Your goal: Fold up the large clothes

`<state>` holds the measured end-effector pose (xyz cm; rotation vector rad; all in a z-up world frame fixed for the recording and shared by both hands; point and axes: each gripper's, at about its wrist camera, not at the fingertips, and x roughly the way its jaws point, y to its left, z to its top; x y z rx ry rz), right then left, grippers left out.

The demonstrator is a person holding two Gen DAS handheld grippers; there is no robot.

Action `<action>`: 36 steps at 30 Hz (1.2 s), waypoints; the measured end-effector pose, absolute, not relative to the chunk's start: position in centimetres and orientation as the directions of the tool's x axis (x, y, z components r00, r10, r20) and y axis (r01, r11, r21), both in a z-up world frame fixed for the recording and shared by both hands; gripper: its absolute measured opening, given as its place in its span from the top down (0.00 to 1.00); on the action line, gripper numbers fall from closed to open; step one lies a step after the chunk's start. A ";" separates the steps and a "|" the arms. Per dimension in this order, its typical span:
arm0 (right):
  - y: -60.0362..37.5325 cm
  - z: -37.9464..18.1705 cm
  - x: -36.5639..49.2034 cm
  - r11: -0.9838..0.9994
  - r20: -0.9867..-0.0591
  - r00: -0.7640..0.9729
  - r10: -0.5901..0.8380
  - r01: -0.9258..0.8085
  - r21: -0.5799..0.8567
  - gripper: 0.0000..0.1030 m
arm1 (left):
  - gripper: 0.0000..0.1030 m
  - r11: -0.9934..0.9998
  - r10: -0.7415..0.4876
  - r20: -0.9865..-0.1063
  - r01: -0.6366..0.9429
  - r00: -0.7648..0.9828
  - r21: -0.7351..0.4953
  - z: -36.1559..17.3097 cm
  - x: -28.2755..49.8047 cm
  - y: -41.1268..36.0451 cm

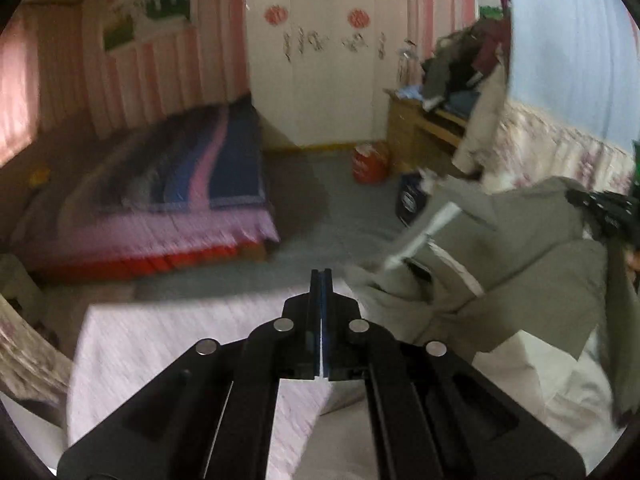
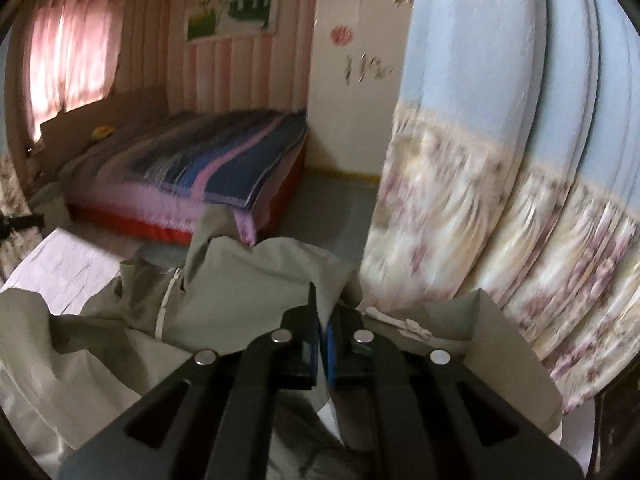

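Motion blur smears the bed [image 1: 160, 200] and curtain [image 2: 500, 220] — patterns unreadable.

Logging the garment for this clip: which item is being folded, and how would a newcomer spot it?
Start at the pale pink bedspread in the foreground. On it lies the crumpled olive-grey jacket, beside the floral curtain. Its white zipper marks it out.

I see a bed [image 1: 168, 200] with a striped blue-and-pink cover against the pink-striped wall, a white wardrobe [image 1: 320, 60] beyond it, an orange bag [image 1: 370, 164] on the floor, and a blue floral curtain [image 2: 500, 160] at right.
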<state>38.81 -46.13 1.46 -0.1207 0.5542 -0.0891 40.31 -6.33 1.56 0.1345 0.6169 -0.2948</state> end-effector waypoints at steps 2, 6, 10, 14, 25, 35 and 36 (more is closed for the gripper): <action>-47.5 -0.2 40.9 0.983 -0.575 0.799 -0.177 0.116 -0.141 0.88 | 1.00 0.955 -0.195 -0.599 0.290 0.777 0.065 2.2 41.8 -6.8; -49.7 -2.2 41.2 0.967 -0.618 0.743 -0.255 0.202 -0.157 0.37 | 1.00 0.964 -0.187 -0.664 0.267 0.724 0.019 -0.1 41.9 -6.7; -49.1 -1.0 37.4 0.982 -0.631 0.753 -0.188 0.131 -0.136 0.23 | 0.81 0.950 -0.244 -0.721 0.308 0.649 -0.045 -3.3 38.5 -7.0; -46.8 -0.1 30.9 0.995 -0.633 0.772 -0.063 0.001 -0.098 0.13 | 0.30 0.957 -0.280 -0.747 0.240 0.603 -0.165 -5.8 34.9 -5.0; -45.6 -1.5 22.3 0.990 -0.630 0.776 -0.023 -0.071 -0.123 0.13 | 0.10 0.979 -0.198 -0.807 0.083 0.556 -0.184 -11.6 35.0 0.8; -45.0 -2.6 25.5 0.995 -0.659 0.752 0.001 -0.066 -0.073 0.13 | 0.81 0.953 -0.237 -0.822 0.289 0.517 -0.093 -13.6 40.9 -5.7; -44.8 -2.8 26.0 0.995 -0.664 0.748 0.004 -0.067 -0.069 0.13 | 0.85 0.952 -0.212 -0.820 0.301 0.531 -0.051 -13.4 41.4 -6.4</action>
